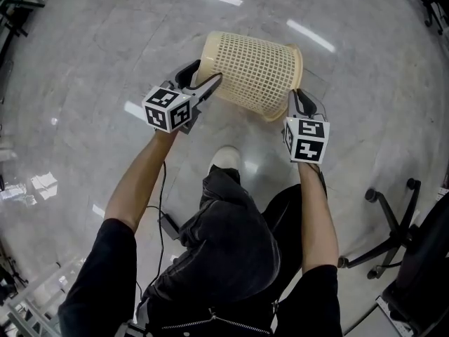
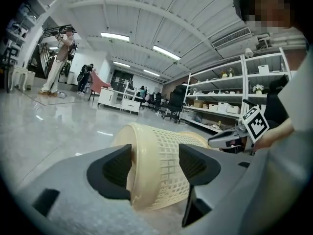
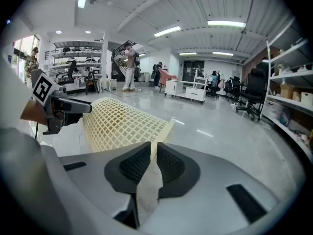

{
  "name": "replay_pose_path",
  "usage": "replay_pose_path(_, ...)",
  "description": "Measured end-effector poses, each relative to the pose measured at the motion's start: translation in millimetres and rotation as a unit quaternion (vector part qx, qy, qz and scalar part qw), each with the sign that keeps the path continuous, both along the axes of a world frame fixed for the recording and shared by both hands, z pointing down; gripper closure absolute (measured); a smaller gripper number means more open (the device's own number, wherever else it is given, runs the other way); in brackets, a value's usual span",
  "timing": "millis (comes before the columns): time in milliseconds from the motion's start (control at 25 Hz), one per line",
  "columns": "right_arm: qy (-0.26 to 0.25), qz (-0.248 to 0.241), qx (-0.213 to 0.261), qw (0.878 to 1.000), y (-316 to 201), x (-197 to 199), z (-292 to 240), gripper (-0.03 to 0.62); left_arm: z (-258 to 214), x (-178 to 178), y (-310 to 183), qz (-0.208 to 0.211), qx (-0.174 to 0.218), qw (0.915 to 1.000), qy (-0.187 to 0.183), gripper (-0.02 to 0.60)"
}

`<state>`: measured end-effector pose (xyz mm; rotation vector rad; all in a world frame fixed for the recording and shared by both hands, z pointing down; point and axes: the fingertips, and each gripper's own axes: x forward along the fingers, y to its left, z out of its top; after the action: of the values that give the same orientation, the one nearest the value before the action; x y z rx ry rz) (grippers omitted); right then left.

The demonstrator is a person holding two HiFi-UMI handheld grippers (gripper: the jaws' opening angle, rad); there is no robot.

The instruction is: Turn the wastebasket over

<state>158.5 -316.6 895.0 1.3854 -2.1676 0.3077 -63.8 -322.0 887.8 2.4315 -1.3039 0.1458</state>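
Note:
A cream lattice wastebasket (image 1: 252,72) hangs on its side above the floor between my two grippers. My left gripper (image 1: 210,71) is at its narrower closed end, at the left in the head view. In the left gripper view that smooth-banded end (image 2: 146,165) fills the gap and both pads press on it. My right gripper (image 1: 294,95) is shut on the thin rim of the wide open end (image 3: 155,146), with the lattice wall (image 3: 122,124) stretching away to the left. Each gripper shows in the other's view: the right gripper (image 2: 230,138) and the left gripper (image 3: 68,106).
Below the basket is a polished grey floor (image 1: 105,62), with the person's shoe (image 1: 226,156) under it. An office chair base (image 1: 393,223) stands at the right. Shelving (image 2: 230,102), more chairs (image 3: 254,94) and standing people (image 2: 58,58) are far off.

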Motion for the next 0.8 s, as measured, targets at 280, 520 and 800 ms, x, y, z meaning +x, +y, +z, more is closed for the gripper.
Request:
replay_pose_path(280,0.032,0.015,-0.005,0.999,3,25,10,0.549,-25,27,-5,0.017,0.026,0.9992,0.024,0.291)
replay_pose_path(520,0.004,0.048,0.002,0.999,3,55,3,0.551,-36,56,-14,0.038,0.02,0.9988,0.026,0.295)
replay_pose_path(800,-0.017,-0.023,0.053,0.998,-24,4,-49,0.551,-40,78,-9,0.071,0.031,0.9969,0.015,0.328)
